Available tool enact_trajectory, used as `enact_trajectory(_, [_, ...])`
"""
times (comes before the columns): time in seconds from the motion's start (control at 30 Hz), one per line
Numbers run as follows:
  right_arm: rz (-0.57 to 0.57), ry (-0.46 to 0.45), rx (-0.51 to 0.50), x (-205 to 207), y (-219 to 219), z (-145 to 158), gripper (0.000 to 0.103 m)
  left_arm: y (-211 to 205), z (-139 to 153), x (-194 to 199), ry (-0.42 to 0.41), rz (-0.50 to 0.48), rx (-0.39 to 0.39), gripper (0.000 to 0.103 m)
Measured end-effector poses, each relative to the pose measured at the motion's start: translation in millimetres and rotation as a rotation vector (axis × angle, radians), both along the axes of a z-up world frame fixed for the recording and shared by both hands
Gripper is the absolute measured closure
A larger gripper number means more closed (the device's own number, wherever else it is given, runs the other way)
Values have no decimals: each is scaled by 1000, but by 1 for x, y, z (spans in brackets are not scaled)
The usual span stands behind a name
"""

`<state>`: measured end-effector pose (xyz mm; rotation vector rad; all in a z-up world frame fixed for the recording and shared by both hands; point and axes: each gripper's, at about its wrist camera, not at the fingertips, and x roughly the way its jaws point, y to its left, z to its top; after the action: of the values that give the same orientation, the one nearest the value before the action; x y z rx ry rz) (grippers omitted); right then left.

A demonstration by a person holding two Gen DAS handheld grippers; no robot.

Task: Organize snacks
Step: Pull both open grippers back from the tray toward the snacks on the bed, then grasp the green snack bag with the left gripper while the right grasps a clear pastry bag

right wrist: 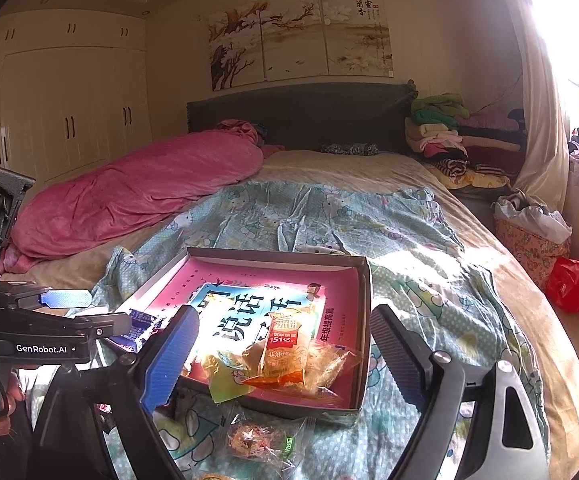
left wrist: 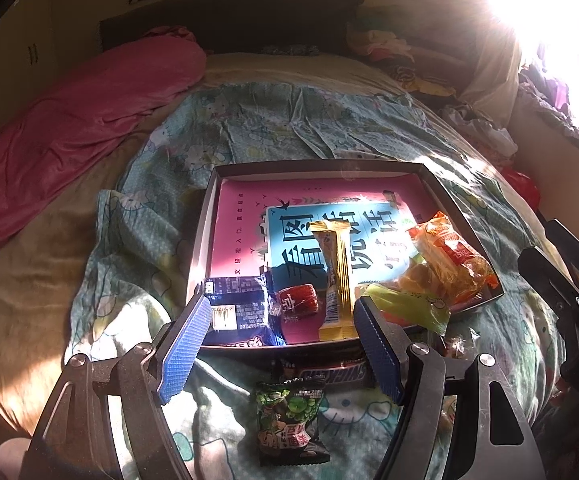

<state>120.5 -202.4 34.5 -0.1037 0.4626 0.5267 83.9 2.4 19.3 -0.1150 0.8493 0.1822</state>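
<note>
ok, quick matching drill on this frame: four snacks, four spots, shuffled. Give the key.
Snacks:
1. green pea packet
2. long gold wafer bar
3. dark blue foil packet
4. orange crinkly bag

Spots, left wrist view:
A. box, near left corner
B. on the quilt, outside the box
C. box, right side
D. box, middle, lying lengthwise

Pairs: 1-B, 2-D, 3-A, 4-C

My blue ridged pads (left wrist: 185, 344), a pink-lined box (left wrist: 225, 240), a green snack packet (left wrist: 289, 416), teal cartoon-cat sheet (right wrist: 329, 216), pink blanket (right wrist: 129, 200)
</note>
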Motion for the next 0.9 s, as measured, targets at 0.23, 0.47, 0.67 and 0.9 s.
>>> enact_trajectory(0.23, [-7,-1,-1,-7,-2,1,10,1,0,-9,4,-18,7,27])
enact_trajectory(0.47, [-56,26,1,-9,-15,-2,10,12,-2,-18,14,-15,6,27])
enact_trajectory(0.67, [-93,93,17,-7,-26,-10,10,23,-7,-27,26,-7,-6,27])
enact_trajectory(0.9, [-77,142,13,-11,-23,-17,10,33,-19,-33,65,12,-37,27])
